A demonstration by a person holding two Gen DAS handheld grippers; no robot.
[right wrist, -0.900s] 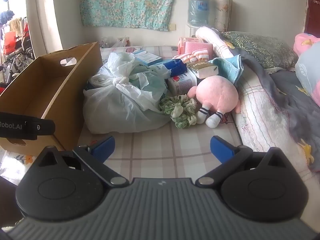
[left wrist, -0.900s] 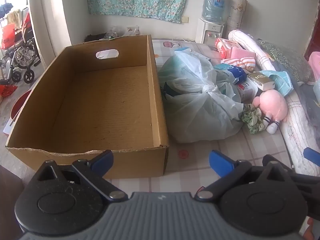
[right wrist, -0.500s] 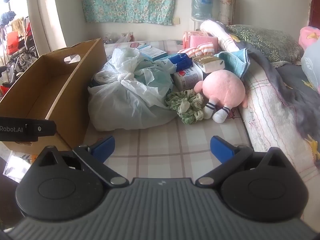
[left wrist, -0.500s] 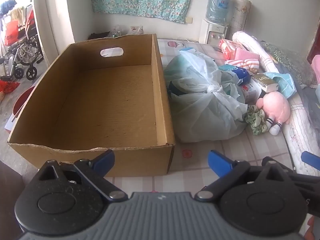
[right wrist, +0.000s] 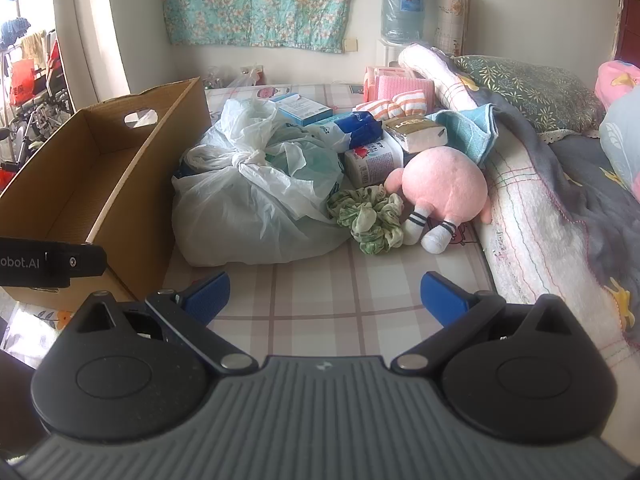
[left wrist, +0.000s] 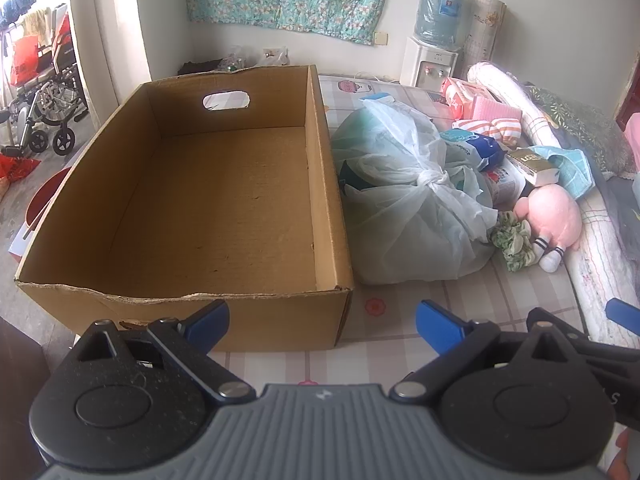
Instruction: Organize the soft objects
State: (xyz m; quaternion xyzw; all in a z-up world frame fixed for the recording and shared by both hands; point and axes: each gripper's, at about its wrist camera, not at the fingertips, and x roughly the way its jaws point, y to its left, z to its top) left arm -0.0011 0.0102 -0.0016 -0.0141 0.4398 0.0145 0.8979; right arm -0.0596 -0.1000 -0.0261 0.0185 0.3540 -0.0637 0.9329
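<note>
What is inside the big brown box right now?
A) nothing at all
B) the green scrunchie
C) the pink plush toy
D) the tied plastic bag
A: the cardboard box shows only its bare floor, while the pink plush toy, the green scrunchie and the tied plastic bag all lie on the bed beside it.

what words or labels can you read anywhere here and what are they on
"obot.AI": white letters on the black left gripper body, cut off at the frame edge.
Gold print on the tissue pack: too blurred to read.
Print on the blue packet, the white roll pack and the light blue box: too small to read.
Label on the water bottle: a red mark, no readable text.
</note>
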